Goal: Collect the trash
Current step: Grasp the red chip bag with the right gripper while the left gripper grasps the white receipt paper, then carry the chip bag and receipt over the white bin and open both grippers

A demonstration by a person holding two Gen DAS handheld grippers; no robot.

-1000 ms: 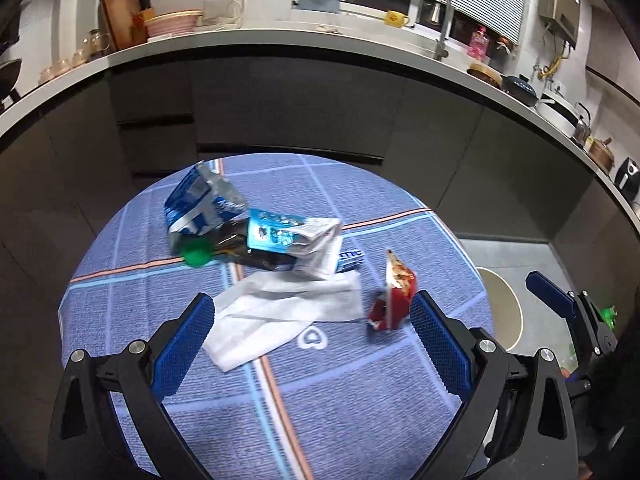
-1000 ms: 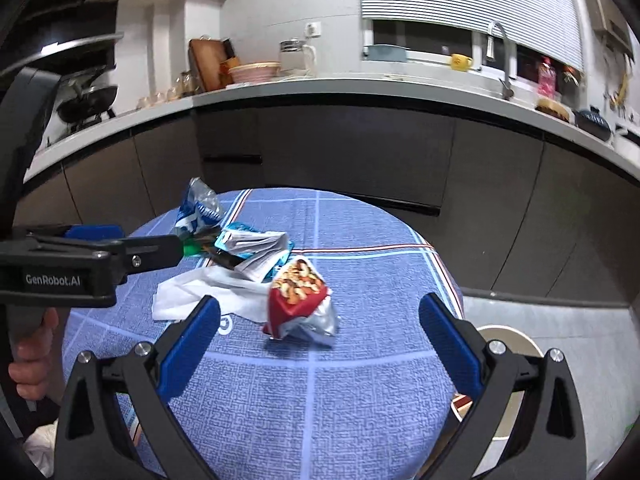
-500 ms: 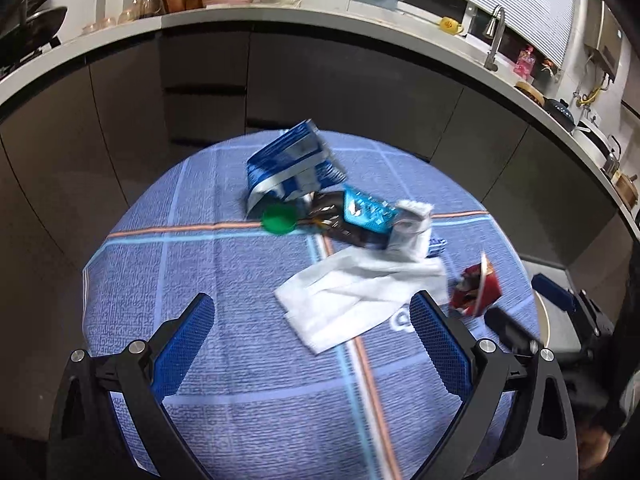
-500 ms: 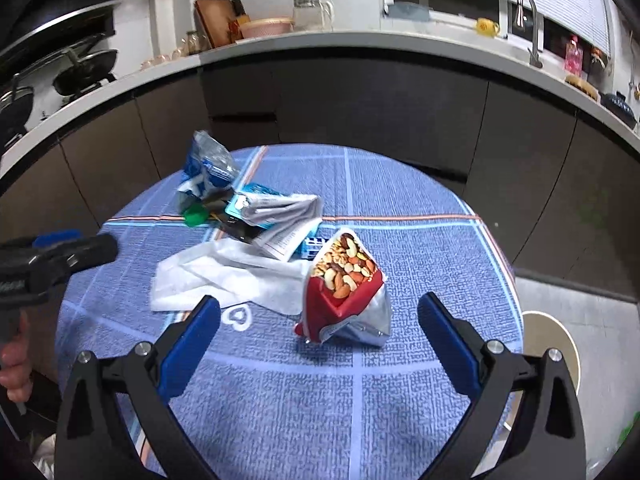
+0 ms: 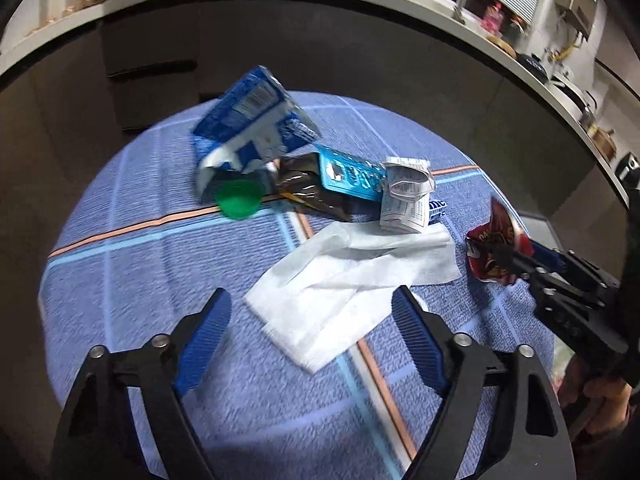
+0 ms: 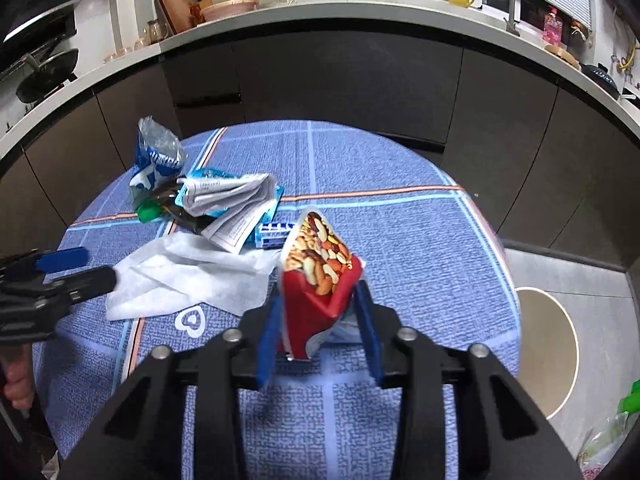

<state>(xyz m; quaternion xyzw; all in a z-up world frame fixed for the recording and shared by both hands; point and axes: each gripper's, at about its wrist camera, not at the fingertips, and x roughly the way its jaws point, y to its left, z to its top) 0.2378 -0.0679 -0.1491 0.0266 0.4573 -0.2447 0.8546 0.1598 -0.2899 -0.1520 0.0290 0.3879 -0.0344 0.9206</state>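
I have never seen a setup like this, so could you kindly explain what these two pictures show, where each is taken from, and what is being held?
There is no robot here: a person carries a hand-held two-finger gripper in each hand, and each has a wide-angle camera looking along its blue fingers. One picture is from the left gripper, the other from the right gripper.

On the round table with a blue cloth lies trash: a white tissue, a blue-and-white pouch, a green cap, a dark wrapper, a light-blue packet and crumpled paper.

The right gripper's jaws are closing around a red nut packet, which sits between them. The left gripper's jaws are closing too, just short of the tissue, holding nothing.
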